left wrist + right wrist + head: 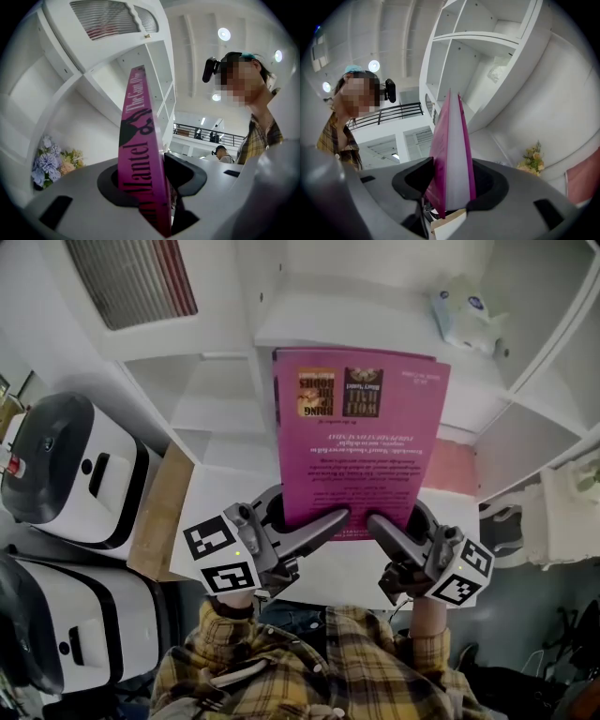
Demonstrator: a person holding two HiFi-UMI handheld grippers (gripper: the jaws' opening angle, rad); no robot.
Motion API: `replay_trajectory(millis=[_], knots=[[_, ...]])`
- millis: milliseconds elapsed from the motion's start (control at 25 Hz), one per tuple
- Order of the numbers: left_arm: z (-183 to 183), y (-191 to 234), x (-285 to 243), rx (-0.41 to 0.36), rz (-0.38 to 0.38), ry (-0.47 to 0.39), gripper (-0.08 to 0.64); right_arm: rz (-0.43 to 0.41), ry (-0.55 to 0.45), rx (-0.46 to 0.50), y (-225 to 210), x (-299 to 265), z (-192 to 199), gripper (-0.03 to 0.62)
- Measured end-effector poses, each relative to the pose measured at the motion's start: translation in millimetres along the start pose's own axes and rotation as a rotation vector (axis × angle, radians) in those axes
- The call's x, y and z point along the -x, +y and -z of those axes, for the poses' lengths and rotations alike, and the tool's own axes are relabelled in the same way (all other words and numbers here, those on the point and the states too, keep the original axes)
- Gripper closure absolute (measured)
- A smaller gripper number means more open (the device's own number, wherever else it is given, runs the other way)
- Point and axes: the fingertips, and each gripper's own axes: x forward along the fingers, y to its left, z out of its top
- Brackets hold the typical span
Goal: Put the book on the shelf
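A magenta paperback book (361, 437) is held upright in front of the white shelf unit (225, 381), back cover towards the head camera. My left gripper (319, 526) is shut on its lower left edge, and my right gripper (384, 526) is shut on its lower right edge. In the left gripper view the book's spine (140, 154) with black lettering runs up between the jaws. Seen from the right gripper, the white page edge of the book (452, 159) stands between the jaws. The book's top edge points at an open compartment of the shelf.
A white soft toy (464, 315) lies in the upper right compartment. A bunch of artificial flowers (51, 159) sits on a lower shelf. Two white appliances (66, 474) stand on the left beside a wooden board (155, 512). A pink panel (450, 470) shows behind the book.
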Motion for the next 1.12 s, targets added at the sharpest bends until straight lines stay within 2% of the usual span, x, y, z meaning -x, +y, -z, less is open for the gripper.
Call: replay_trajectory(millis=[240, 320, 520, 640, 800, 1120], knots=[[-29.1, 18.1, -33.3, -0.032, 0.009, -0.019, 0.379, -0.008, -0.019, 0.023, -26.3, -11.0, -39.3, 0.378], [-32.1, 21.2, -35.2, -0.019, 0.015, -0.019, 0.379, 0.000, -0.024, 0.025, -28.2, -13.2, -42.8, 0.377], [-1.9, 11.9, -7.9, 0.002, 0.067, -0.021, 0.379, 0.041, -0.038, 0.061, -10.5, -2.1, -5.4, 0.377], [13.8, 3.8, 9.6, 0.045, 0.059, 0.002, 0.379, 0.067, -0.034, 0.028, 2.3, 3.6, 16.5, 0.374], [11.9, 0.7, 11.6, 0.089, 0.038, 0.034, 0.379, 0.069, -0.054, -0.009, 6.2, 4.1, 16.5, 0.374], [12.5, 0.9, 10.0, 0.110, 0.058, 0.031, 0.380, 0.038, -0.119, 0.070, 8.5, 6.9, 15.4, 0.367]])
